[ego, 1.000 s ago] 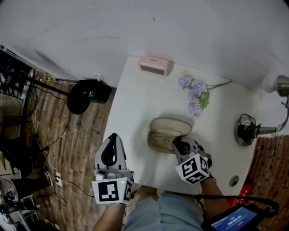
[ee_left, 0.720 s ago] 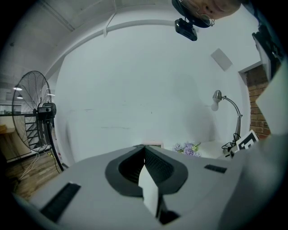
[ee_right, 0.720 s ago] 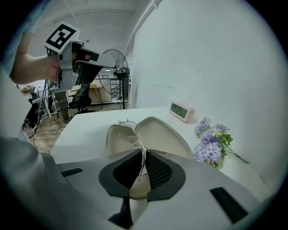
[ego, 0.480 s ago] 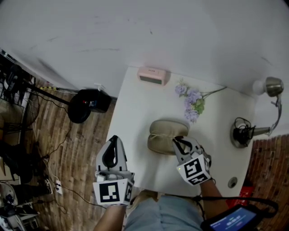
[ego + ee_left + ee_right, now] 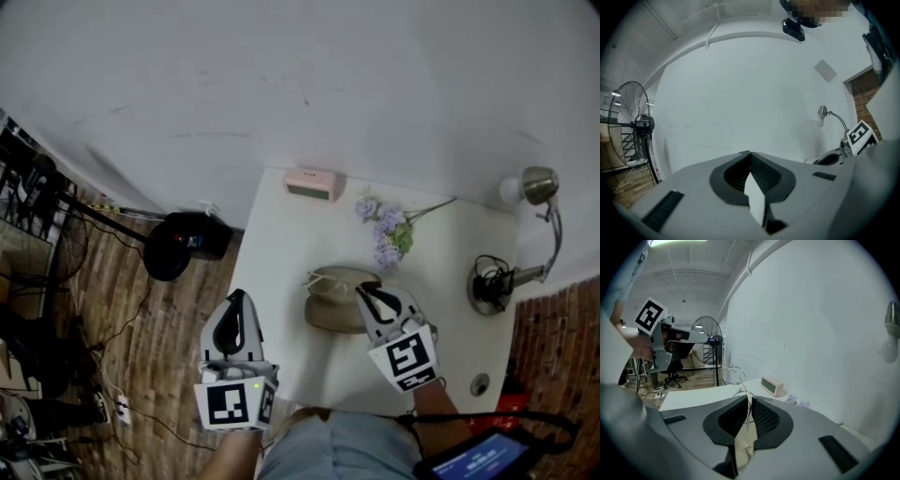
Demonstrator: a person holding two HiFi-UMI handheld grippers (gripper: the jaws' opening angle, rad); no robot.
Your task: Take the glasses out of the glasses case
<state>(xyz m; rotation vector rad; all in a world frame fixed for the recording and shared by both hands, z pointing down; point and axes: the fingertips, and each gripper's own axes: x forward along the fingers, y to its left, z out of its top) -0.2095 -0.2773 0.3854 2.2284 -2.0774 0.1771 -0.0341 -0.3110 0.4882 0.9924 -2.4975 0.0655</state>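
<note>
Glasses (image 5: 323, 276) are held pinched in the right tongs (image 5: 367, 291) just above the case (image 5: 330, 316), stretching leftward; the left tongs (image 5: 234, 307), closed and empty, are farther off

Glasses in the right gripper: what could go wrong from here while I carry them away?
1. The right gripper pinches the thin wire glasses at one small spot; they may slip or bend.
2. The case lies unheld, with the left gripper shut and empty off to the side; if a temple catches, the case could get dragged.
</note>
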